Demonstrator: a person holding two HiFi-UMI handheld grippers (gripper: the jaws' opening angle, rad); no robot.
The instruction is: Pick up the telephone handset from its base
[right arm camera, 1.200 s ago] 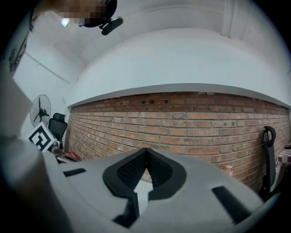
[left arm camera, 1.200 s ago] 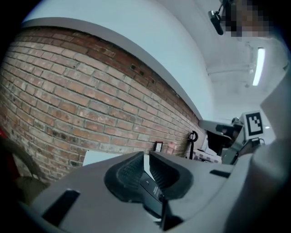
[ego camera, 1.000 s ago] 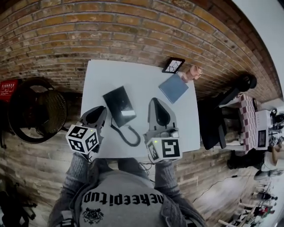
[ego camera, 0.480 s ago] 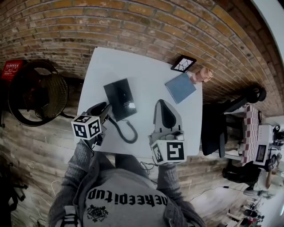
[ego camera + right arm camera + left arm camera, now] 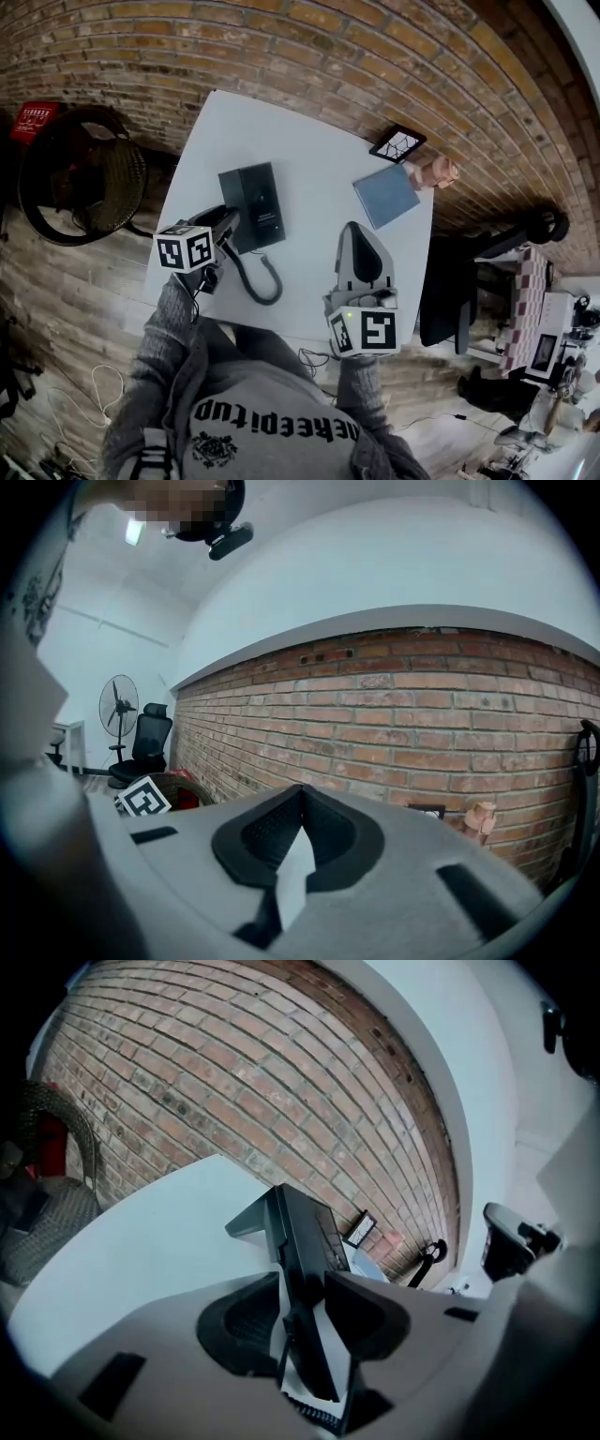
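A black telephone (image 5: pixel 255 202) lies on the white table (image 5: pixel 309 169), its handset (image 5: pixel 234 208) along its left side and a coiled cord (image 5: pixel 261 281) trailing toward me. My left gripper (image 5: pixel 228 218) is at the phone's near left corner. In the left gripper view its jaws (image 5: pixel 303 1279) are opening, and the handset's (image 5: pixel 307 1330) near end stands between them with slivers of white table showing beside it. My right gripper (image 5: pixel 354 230) hovers shut over bare table to the right of the phone; its tips meet (image 5: pixel 300 789) with nothing held.
A blue notebook (image 5: pixel 388 195), a black framed tile (image 5: pixel 399 143) and a small pinkish figure (image 5: pixel 433 172) sit at the table's far right. A brick wall runs behind. A dark wicker basket (image 5: pixel 84 173) stands left of the table, an office chair (image 5: pixel 450 281) to its right.
My left gripper came down onto the phone's near left corner and its jaws opened around the handset's end. My right gripper drifted slightly forward and lower, still shut.
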